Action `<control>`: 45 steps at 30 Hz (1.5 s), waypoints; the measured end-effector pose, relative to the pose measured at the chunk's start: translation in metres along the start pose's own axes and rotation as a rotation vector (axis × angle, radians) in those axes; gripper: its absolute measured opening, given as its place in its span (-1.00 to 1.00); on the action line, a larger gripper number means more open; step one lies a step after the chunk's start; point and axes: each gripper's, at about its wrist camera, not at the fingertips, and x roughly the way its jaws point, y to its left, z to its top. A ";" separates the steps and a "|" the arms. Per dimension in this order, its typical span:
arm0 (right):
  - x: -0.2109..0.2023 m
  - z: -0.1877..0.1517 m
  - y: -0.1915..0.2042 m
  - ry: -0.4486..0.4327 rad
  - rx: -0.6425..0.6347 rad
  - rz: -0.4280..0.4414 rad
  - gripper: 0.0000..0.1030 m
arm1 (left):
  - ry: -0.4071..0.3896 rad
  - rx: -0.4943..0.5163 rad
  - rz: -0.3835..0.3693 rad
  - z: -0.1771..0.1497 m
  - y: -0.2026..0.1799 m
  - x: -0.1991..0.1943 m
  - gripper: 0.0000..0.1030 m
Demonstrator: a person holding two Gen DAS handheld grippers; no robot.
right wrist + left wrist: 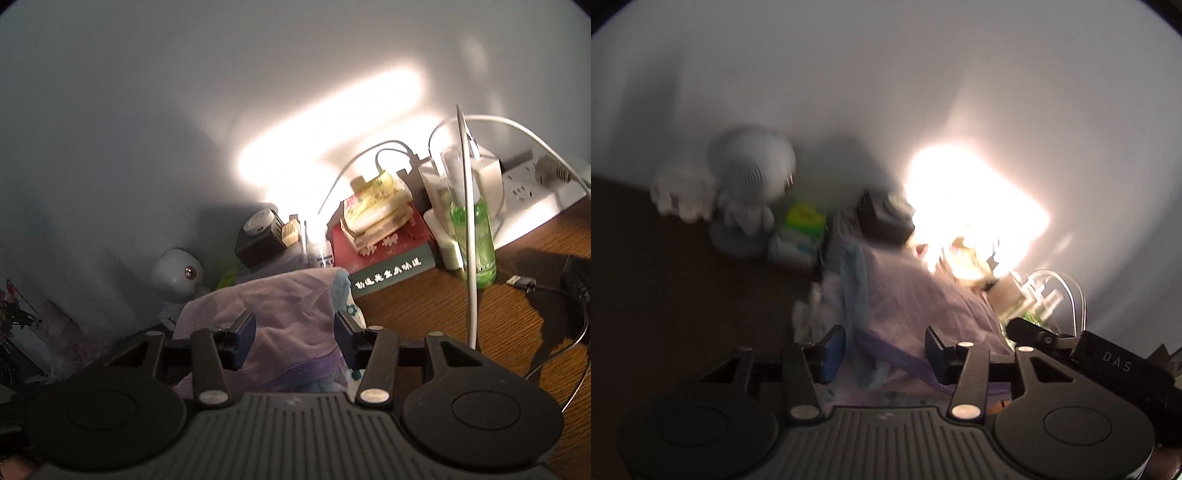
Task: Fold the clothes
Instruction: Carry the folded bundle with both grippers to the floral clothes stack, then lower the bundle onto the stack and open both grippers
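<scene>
The lilac garment [280, 317] lies bunched on the wooden desk [424, 314], spreading from between the jaws of the right gripper [294, 338] forward to the dark green book [388, 269] ahead; a pale blue cloth [341, 291] shows along its edge by the right-hand jaw. Both grippers stand wide, holding nothing: the left gripper [884, 354] also straddles the lilac fabric, with a darker purple hem [897, 356] running between its jaws. The cloth lies heaped in soft layers, which would fit a piece gathered for folding as well as one already doubled over, so the step in hand is not settled. Any grip would call for the fingers to close on a hem or corner, not mid-cloth. The left view is motion-blurred and washed out by glare, so the white round gadget [753, 177] ahead of the left-hand jaw is perhaps a camera. The garment's near edge is hidden beneath both gripper bodies.
</scene>
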 end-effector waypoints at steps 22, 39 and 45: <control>0.004 0.003 0.034 -0.007 -0.150 0.092 -0.92 | -0.078 -0.079 -0.077 0.002 0.016 -0.014 -0.94; -0.020 -0.022 0.055 -0.057 -0.315 -0.186 -0.38 | -0.179 0.131 0.146 -0.016 -0.015 -0.034 -0.42; -0.099 -0.054 0.096 -0.206 -0.321 -0.172 0.08 | -0.245 0.189 0.175 -0.045 -0.025 -0.095 -0.27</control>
